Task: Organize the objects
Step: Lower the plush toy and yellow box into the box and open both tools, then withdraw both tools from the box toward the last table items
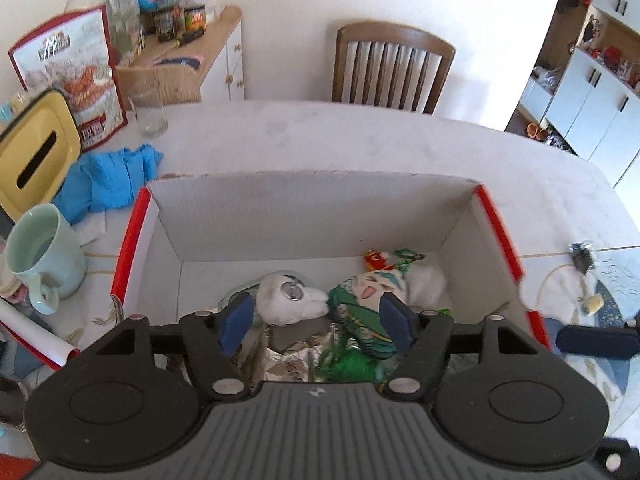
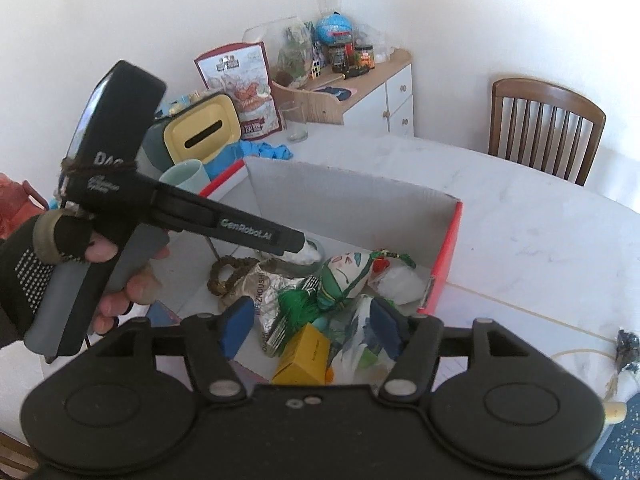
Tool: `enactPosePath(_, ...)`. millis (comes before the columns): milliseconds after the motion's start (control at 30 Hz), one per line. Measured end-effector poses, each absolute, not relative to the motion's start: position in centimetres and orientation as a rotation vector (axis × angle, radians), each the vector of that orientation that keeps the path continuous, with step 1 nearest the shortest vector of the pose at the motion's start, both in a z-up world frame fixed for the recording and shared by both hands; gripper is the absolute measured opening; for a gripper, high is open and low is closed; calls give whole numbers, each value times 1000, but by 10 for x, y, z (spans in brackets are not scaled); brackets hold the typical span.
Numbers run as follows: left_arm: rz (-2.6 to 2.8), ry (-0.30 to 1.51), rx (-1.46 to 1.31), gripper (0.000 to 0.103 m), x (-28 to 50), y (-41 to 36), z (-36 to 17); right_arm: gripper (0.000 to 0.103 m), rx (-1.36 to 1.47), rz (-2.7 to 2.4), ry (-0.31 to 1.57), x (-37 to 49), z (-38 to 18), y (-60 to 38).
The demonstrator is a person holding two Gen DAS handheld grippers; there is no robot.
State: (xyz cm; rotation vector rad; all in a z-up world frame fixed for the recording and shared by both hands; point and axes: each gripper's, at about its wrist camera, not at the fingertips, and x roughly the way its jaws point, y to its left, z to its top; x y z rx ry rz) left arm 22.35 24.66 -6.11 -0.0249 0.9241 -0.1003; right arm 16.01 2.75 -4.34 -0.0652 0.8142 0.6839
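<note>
Your left hand-held gripper [image 1: 318, 322] hangs spread and empty just over the near end of the box [image 1: 320, 216] on the desk [image 1: 360, 140], above the foil wrapper [image 1: 288, 356]; lower straight and close on one item. Beyond its tips lie the white toy [image 1: 294, 300] and green pouch [image 1: 360, 304]. Your right hand-held gripper [image 2: 312, 326], also spread, hovers over the yellow carton [image 2: 304, 354].

The far half of the open white cardboard box with red edges [image 1: 496, 224] has bare floor, while soft toys and foil packets [image 2: 320, 292] crowd its near half. Beyond the box the pale tabletop [image 1: 320, 136] lies bare up to the wooden slat-back chair [image 1: 392, 64]. On the box's left, a mint ceramic mug [image 1: 40, 256], crumpled blue cloth [image 1: 112, 176] and a yellow-lidded tissue box [image 1: 36, 148] block the way.
</note>
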Motion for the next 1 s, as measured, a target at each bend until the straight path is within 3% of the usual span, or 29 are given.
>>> enactPosePath(333,-96,840,-5,85,189,218,-28,94,-37,696,753,149,-25,-6)
enactPosePath(500,-87,808,-10,87,177,200,-17,102,-19,684,718,145,-17,-30)
enactPosePath(767,-121,810,-30,87,164,167,-14,102,0,643,672,138,-8,-84)
enactPosePath(900,-161,785,-54,103,157,147,-12,102,6,607,668,136,-8,-116)
enactPosePath(1000,-183,750,-48,103,152,129,-10,102,14,566,667,135,-10,-139)
